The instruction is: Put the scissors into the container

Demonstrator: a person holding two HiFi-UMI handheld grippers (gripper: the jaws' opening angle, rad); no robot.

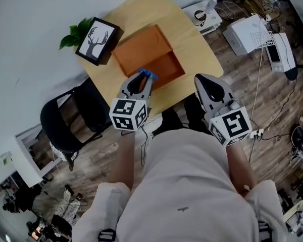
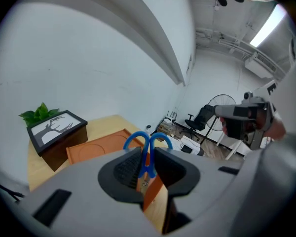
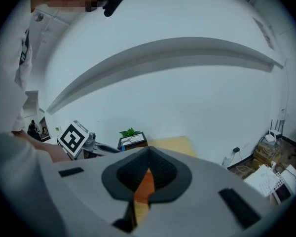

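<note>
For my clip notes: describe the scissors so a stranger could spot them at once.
Start at the wooden table with the orange container on it. Over the container's near side, the left gripper clamps the scissors. Their blue loop handles poke out past the grey jaws, the only blue there.

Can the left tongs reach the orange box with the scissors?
Probably yes. The left tongs, shut on the scissors, hang at the near edge of the orange box, and nothing sits in between.
</note>
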